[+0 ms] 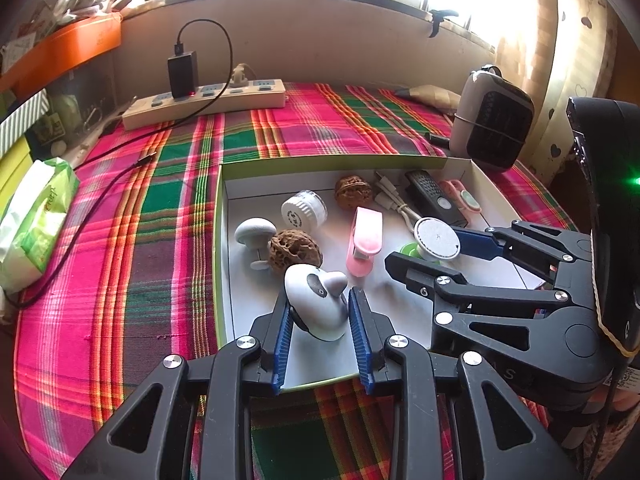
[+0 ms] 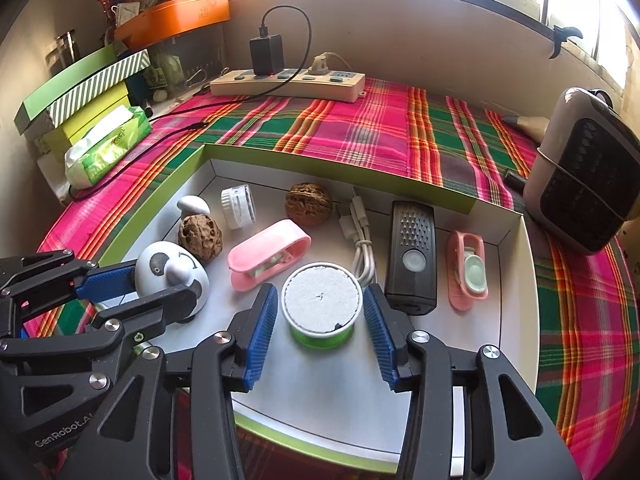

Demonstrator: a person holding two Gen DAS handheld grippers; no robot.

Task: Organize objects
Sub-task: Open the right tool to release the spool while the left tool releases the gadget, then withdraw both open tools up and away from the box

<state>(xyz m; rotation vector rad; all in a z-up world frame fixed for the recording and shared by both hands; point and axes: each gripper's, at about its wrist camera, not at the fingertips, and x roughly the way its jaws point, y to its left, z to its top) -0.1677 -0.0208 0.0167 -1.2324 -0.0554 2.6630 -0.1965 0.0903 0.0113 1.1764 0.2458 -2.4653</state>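
A green-rimmed white box (image 1: 219, 240) (image 2: 516, 264) lies on the plaid cloth. My left gripper (image 1: 320, 312) (image 2: 132, 292) has its blue pads around a white panda figurine (image 1: 320, 304) (image 2: 172, 272) inside the box, jaws close to its sides. My right gripper (image 2: 320, 312) (image 1: 440, 256) straddles a round green-and-white container (image 2: 320, 304) (image 1: 436, 238), with small gaps at each pad. Also in the box: two walnuts (image 2: 200, 236) (image 2: 309, 203), a pink clip (image 2: 268, 260), a white jar (image 2: 239, 206), a white mushroom figure (image 1: 254, 233), a white cable (image 2: 360, 236), a black remote (image 2: 412, 256) and a pink holder (image 2: 468, 272).
A power strip (image 2: 288, 82) with a black charger stands at the back wall. A tissue pack (image 2: 108, 144) and stacked green boxes (image 2: 80, 96) are at the left. A grey-black heater (image 2: 584, 176) stands at the right. A black cable (image 1: 104, 184) crosses the cloth.
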